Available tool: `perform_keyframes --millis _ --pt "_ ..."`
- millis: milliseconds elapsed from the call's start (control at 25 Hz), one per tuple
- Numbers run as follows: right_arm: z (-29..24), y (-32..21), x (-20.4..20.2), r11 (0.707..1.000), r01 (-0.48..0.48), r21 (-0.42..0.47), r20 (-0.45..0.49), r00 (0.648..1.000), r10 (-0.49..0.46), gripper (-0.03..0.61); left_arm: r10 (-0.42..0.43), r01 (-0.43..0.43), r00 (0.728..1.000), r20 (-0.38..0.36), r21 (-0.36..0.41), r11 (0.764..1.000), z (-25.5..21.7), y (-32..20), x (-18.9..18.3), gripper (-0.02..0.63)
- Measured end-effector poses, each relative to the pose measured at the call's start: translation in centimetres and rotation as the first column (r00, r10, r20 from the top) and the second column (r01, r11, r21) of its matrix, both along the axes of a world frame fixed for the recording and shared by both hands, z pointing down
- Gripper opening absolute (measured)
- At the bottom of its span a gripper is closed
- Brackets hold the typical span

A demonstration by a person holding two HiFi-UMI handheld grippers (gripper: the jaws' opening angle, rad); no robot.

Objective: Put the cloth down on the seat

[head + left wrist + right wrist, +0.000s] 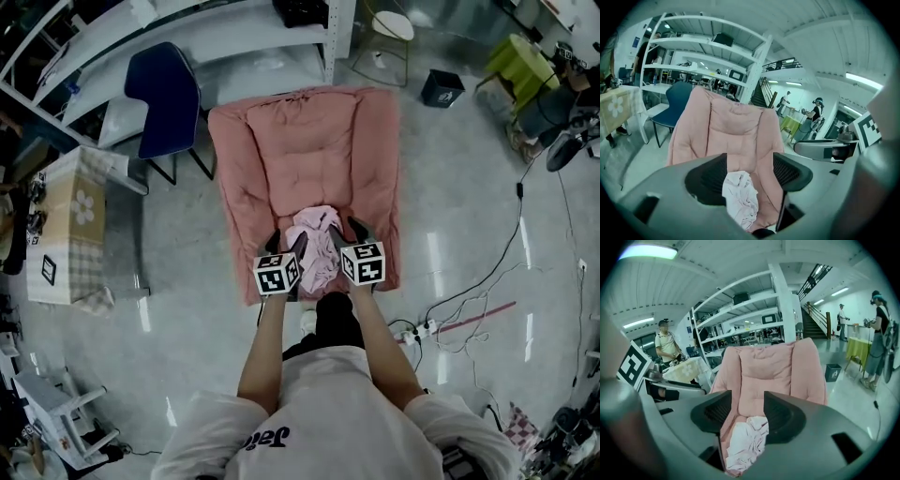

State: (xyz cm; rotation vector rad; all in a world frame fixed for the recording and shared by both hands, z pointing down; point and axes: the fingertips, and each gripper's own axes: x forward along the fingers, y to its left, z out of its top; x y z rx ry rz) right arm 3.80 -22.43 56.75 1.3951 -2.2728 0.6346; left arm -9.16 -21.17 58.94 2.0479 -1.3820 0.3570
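We held the left gripper (289, 239) and right gripper (343, 231) over the seat's front, each with its jaws apart and gripping nothing. The cloth (315, 246) lay crumpled on the pink armchair (309, 141) seat, seen beyond both gaps and touching neither. Around it were grey floor (469, 187), white shelving (234, 28) and a blue chair (164, 94).
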Motion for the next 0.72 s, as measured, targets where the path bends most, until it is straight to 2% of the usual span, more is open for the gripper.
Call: perform_keyframes --millis 360,560,720 --pt "-11.3 1.5 -2.0 0.978 0.008 0.21 0.057 0.998 -0.02 0.178 -0.015 0.019 1.0 -0.022 0.202 0.979 -10.2 1.4 -0.4 0.257" --pt "-17.8 2.4 -3.1 0.94 0.012 0.34 0.075 0.996 -0.04 0.144 -0.003 0.013 0.999 -0.035 0.288 0.958 -14.7 2.4 -1.0 0.216" --pt "-21.1 3.1 -2.5 0.912 -0.023 0.41 0.086 0.996 -0.014 0.095 0.002 0.011 0.999 -0.037 0.348 0.937 -18.1 3.0 -1.1 0.181"
